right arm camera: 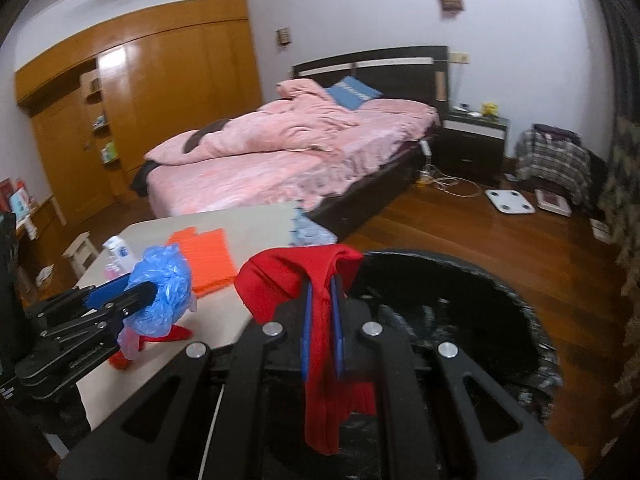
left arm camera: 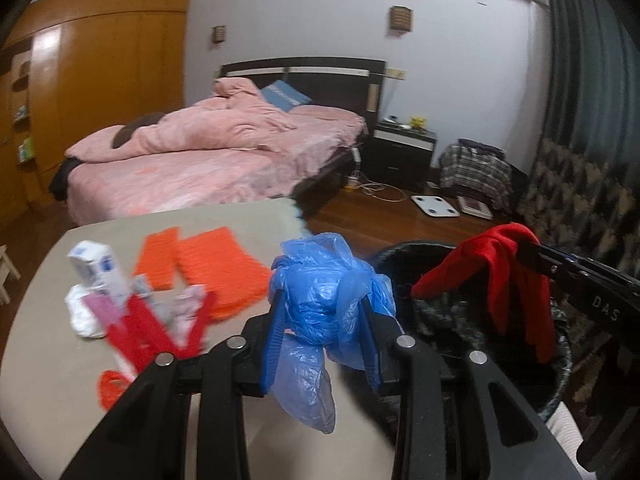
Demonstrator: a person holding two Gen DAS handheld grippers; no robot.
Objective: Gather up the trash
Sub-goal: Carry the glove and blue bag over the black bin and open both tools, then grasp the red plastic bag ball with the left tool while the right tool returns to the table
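At the bottom centre of your left wrist view, your left tongs [left arm camera: 322, 312] are closed part-way around a crumpled blue plastic bag [left arm camera: 328, 300], which bulges between the fingers and hangs below them. At the bottom centre of your right wrist view, your right tongs [right arm camera: 320, 312] are pinched nearly together on a red cloth [right arm camera: 320, 280] that drapes over the fingertips and dangles down. Just behind that cloth, at lower right, sits the black trash bin [right arm camera: 500, 308], its dark liner showing.

To the left lies the counter [left arm camera: 40, 360], carrying red scraps [left arm camera: 152, 332], a white carton [left arm camera: 100, 272], a white wad [left arm camera: 82, 316] and two orange sheets [left arm camera: 216, 268].

Farther back, in mid frame, stands the bed [left arm camera: 208, 160] with pink bedding. The wooden wardrobe [left arm camera: 100, 80] fills the upper left.
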